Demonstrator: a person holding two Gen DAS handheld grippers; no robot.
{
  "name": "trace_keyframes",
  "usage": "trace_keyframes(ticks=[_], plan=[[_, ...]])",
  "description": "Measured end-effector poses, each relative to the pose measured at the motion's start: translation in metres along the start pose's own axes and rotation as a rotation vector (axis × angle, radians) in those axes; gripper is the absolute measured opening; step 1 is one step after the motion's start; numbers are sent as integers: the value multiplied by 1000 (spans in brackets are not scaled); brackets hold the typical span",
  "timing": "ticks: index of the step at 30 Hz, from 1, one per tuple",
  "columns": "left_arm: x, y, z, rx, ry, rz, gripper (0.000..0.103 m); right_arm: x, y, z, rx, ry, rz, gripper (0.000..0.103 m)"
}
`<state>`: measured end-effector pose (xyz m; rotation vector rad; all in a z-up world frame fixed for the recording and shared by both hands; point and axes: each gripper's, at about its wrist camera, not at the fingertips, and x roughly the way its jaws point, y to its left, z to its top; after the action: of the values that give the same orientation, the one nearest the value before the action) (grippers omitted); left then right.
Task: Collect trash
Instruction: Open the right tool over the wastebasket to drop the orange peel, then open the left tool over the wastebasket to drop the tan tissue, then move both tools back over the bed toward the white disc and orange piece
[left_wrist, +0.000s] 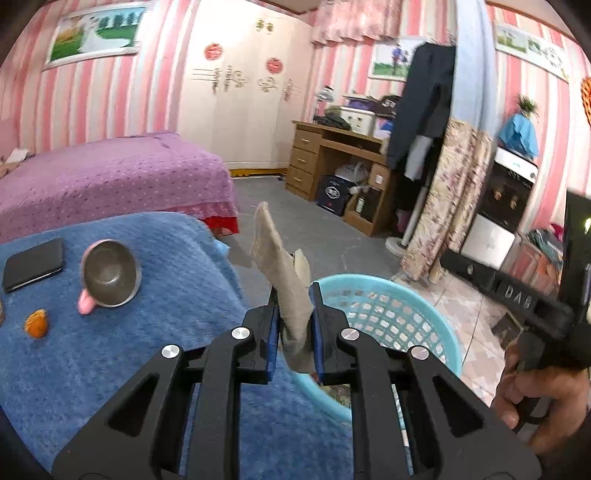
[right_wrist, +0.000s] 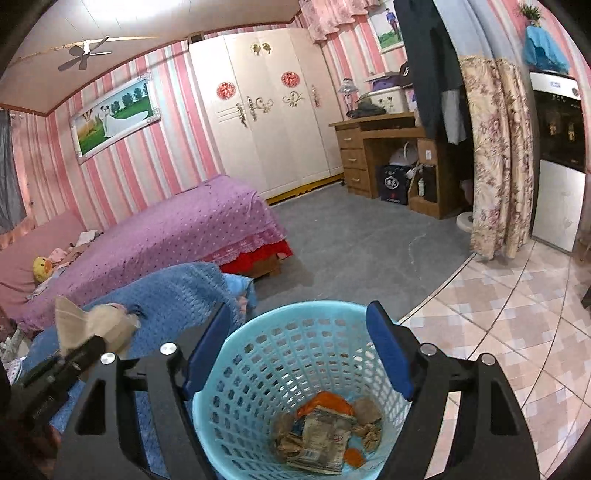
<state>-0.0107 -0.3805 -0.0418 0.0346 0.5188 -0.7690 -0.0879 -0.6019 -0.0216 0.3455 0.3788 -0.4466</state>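
- Crumpled beige paper (left_wrist: 284, 280) sits clamped in your left gripper (left_wrist: 294, 325), long axis up and away along the fingers.
- Turquoise waste basket (left_wrist: 439, 332) lies just right of that gripper, below the paper.
- Your right gripper (right_wrist: 297, 354) hangs over the basket, jaws wide, empty.
- Both grippers pitch slightly downward.
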Motion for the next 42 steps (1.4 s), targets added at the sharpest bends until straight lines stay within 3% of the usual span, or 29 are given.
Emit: trace_keyframes(ticks=[4, 6, 8, 10, 17, 23, 28, 35, 42], plan=[[13, -17, -2, 11, 12, -85, 19, -6, -11, 4, 40, -32, -31, 75], [21, -25, -7, 37, 17, -118, 36, -4, -13, 4, 37, -28, -37, 75], [27, -34, -14, 85, 14, -113, 79, -3, -13, 3, 34, -26, -51, 75], [29, -38, -18, 112, 1, -67, 90, -2, -12, 3, 34, -24, -51, 75], [10, -5, -10, 68, -4, 5, 91, 1, -1, 4, 7, -13, -25, 75], [-27, 47, -5, 27, -37, 160, 91, 2, 36, -2, -53, 1, 33, 75], [-56, 85, -4, 22, -55, 264, 91, 1, 87, -11, -127, 21, 118, 75], [-102, 159, -12, -39, -55, 421, 93, -4, 162, -37, -229, 60, 245, 78], [-140, 224, -25, -129, -52, 545, 93, -11, 213, -60, -292, 99, 320, 80]])
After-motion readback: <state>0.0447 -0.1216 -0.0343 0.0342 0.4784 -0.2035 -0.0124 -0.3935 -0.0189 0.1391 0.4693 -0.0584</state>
